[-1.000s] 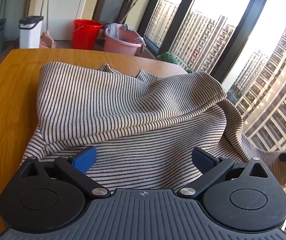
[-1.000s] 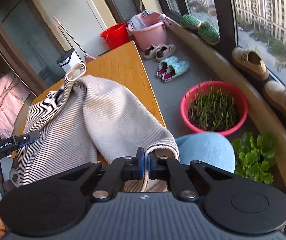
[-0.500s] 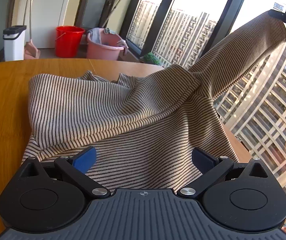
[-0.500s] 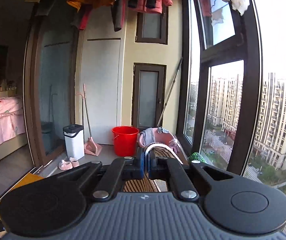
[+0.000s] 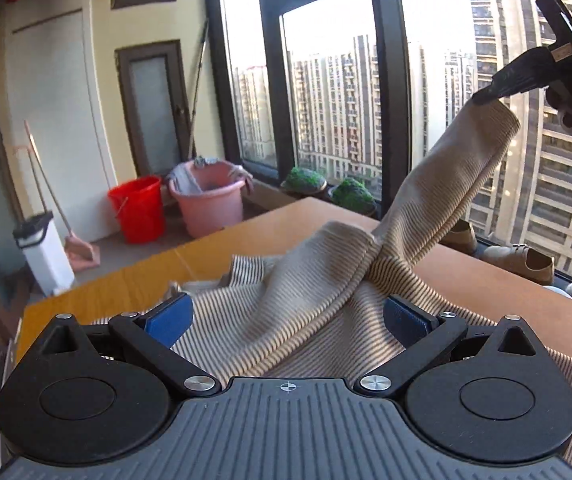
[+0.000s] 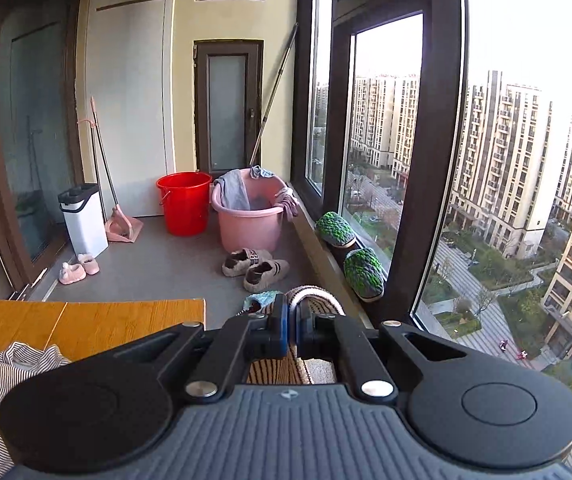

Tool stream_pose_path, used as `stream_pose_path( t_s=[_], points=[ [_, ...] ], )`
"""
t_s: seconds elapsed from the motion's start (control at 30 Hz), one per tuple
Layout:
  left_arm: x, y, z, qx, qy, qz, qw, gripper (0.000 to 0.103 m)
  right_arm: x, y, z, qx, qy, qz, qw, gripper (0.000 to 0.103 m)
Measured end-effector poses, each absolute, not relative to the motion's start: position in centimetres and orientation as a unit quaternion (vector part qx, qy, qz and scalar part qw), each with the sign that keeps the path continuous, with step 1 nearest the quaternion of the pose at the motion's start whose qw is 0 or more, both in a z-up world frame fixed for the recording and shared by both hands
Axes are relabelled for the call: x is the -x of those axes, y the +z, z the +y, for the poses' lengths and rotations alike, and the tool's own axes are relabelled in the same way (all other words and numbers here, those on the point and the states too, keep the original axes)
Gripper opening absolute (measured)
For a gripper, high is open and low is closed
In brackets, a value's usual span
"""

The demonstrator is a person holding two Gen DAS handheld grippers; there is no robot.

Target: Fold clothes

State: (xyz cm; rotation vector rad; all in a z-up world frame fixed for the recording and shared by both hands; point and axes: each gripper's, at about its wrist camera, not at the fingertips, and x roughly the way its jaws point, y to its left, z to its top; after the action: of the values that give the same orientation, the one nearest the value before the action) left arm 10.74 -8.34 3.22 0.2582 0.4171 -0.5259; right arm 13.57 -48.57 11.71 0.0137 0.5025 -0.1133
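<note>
At the left of the left wrist view, bare wooden table (image 5: 98,292) is seen, and beyond it a white bin (image 5: 44,252), a red bucket (image 5: 138,208) and a pink tub (image 5: 212,200) on the floor. The striped sweater (image 5: 286,312) lies bunched on the table, its body mostly in the middle and toward the near edge. The left gripper (image 5: 286,316) is held just above it with its blue pads spread wide apart; cloth is seen between them, but nothing is pinched.

Further right, one sleeve (image 5: 454,184) is drawn up and away from the table toward the window, its cuff held aloft by the right gripper (image 5: 486,96). In the right wrist view the right gripper's pads are pressed together on the cuff (image 6: 314,300), a small loop of which stands out past the tips.

Several risks can be judged from this. Only a narrow edge of the cuff appears to be clamped, so it could be pulled free if the sleeve is drawn tighter. Because the body is not pinned by the left gripper, the whole garment could be dragged toward the table's right edge and off it. The folds already bunched under the raised sleeve could also be trapped in the next fold if they are not smoothed first.
</note>
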Motion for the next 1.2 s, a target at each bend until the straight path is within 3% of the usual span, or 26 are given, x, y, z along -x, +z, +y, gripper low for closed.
stream_pose_path(
  t_s=[0.1,0.17,0.23,0.27,0.4,0.43,0.47,0.5,0.53,0.7,0.77,0.87,0.93,0.97,1.03,1.2],
  points=[
    [-12.1,2.9,-11.8,-0.165,-0.281,0.183,0.928,0.103,-12.8,8.1,-50.5,-0.033,-0.057,0.279,0.958,0.003],
    [-13.5,1.9,-14.3,-0.197,-0.295,0.192,0.915,0.096,-12.0,5.0,-52.3,-0.069,-0.058,0.305,0.948,0.003],
    [-15.1,0.7,-16.7,-0.234,-0.302,0.207,0.901,0.059,-11.4,2.8,-53.5,-0.089,-0.057,0.321,0.941,0.003],
    [-15.9,0.0,-17.3,-0.24,-0.302,0.215,0.897,0.056,-11.0,2.1,-54.0,-0.096,-0.056,0.324,0.939,0.003],
    [-18.2,-2.8,-19.2,-0.256,-0.299,0.243,0.886,0.058,-10.1,0.6,-55.8,-0.12,-0.049,0.322,0.938,0.004],
    [-18.5,-3.0,-19.1,-0.251,-0.298,0.246,0.888,0.054,-10.0,0.4,-56.1,-0.123,-0.048,0.32,0.938,0.004],
    [-18.9,-3.3,-18.9,-0.245,-0.296,0.249,0.889,0.047,-9.9,0.1,-56.4,-0.125,-0.047,0.319,0.938,0.004],
    [-19.2,-3.6,-18.8,-0.239,-0.294,0.252,0.89,0.025,-9.8,0.0,-56.6,-0.126,-0.046,0.318,0.938,0.004],
    [-19.6,-3.0,-18.2,-0.22,-0.29,0.256,0.896,0.011,-9.9,-0.2,-56.6,-0.128,-0.045,0.318,0.939,0.004],
    [-18.3,1.7,-15.6,-0.147,-0.309,0.233,0.91,0.011,-10.5,-0.1,-56.8,-0.132,-0.042,0.308,0.941,0.004],
    [-18.0,0.6,-15.8,-0.143,-0.322,0.269,0.897,0.013,-11.0,0.3,-57.0,-0.135,-0.044,0.302,0.943,0.004],
    [-17.7,-1.4,-15.8,-0.138,-0.329,0.313,0.88,0.034,-11.8,0.8,-57.2,-0.149,-0.047,0.294,0.943,0.004],
    [-17.3,-2.4,-15.4,-0.139,-0.325,0.321,0.879,0.06,-12.3,1.3,-57.3,-0.162,-0.044,0.29,0.942,0.004],
    [-16.9,-1.9,-14.6,-0.126,-0.328,0.316,0.881,0.065,-12.4,1.7,-57.2,-0.168,-0.041,0.287,0.942,0.004],
    [-16.0,-0.8,-12.7,-0.101,-0.332,0.303,0.888,0.094,-12.6,3.0,-56.9,-0.177,-0.033,0.278,0.944,0.004],
    [-13.7,0.6,-8.2,-0.087,-0.306,0.285,0.904,0.099,-13.4,7.9,-54.5,-0.179,0.008,0.24,0.954,0.004]
  ],
)
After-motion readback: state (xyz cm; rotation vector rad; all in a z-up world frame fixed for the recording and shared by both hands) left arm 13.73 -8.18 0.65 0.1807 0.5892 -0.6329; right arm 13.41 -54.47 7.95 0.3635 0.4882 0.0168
